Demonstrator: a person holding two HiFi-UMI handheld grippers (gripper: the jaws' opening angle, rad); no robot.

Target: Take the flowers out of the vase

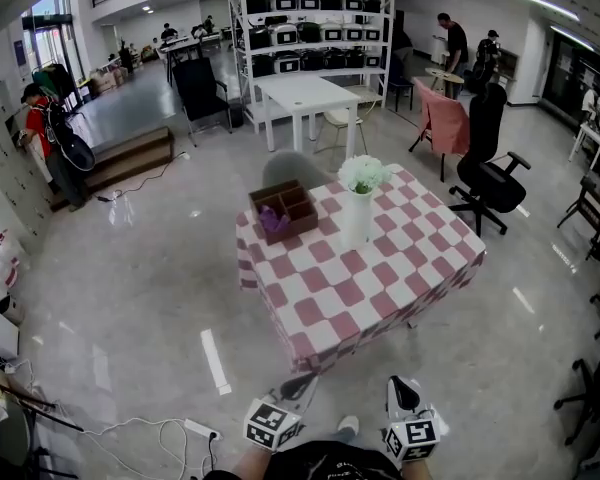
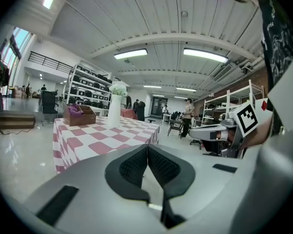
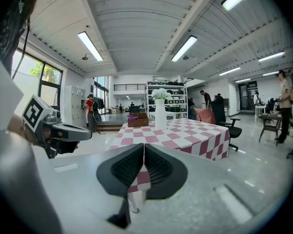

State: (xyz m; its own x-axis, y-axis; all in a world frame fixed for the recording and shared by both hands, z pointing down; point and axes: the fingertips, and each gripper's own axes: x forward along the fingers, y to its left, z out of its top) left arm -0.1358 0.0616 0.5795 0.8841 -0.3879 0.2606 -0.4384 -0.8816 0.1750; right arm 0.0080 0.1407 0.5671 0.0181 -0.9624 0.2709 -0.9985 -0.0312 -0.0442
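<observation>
**Both grippers empty and short of the surface, flowers in the vase**

At the bottom edge of the head view, the left gripper [image 1: 301, 382] and the right gripper [image 1: 401, 384] were held side by side over the floor. The frame cut off the person's arms behind them. In each gripper's own view the jaws were closed pad to pad with nothing between them.

A power strip [image 1: 200, 429] with trailing cables lay on the floor just left of the grippers.

Ahead, well apart from both grippers, stood the surface [image 1: 380, 280] under a pink-and-white checked cloth that hung down and hid its legs. The white vase [image 1: 356, 220] stood upright near the middle of the surface. The white flowers [image 1: 364, 173] stood in its mouth, their stems hidden by the opaque wall.

Just left of the vase and apart from it sat a brown divided box [image 1: 290, 206]. One compartment held something purple [image 1: 273, 221], too small to identify. A grey chair [image 1: 288, 167] showed only partly behind the box.

Further off were a bare white table [image 1: 305, 92], a pink-covered chair [image 1: 445, 118], a black office chair [image 1: 488, 158] and shelving [image 1: 310, 18] stacked with dark cases. A few people stood beyond, too distant to make out.
</observation>
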